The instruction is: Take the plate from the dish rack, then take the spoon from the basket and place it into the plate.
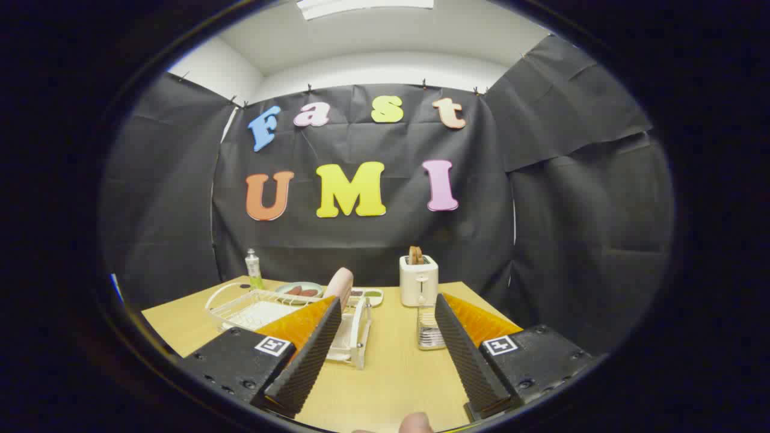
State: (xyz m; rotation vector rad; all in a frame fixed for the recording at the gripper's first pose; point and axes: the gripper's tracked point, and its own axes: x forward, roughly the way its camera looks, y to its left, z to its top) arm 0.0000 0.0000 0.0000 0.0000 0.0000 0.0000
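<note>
While the gripper is hovering above the wooden table, its fingers are standing spread wide and gripping nothing. Just ahead of the left finger, the white dish rack is sitting with the pink plate standing upright in it (partly hidden). A metal basket is resting before the right finger; its contents cannot be made out. Beyond it, a white toaster is standing.

On the counter, the rack sits left, beyond the open fingers. A bottle stands behind it. The toaster stands right of the rack, the basket just before the toaster.
</note>
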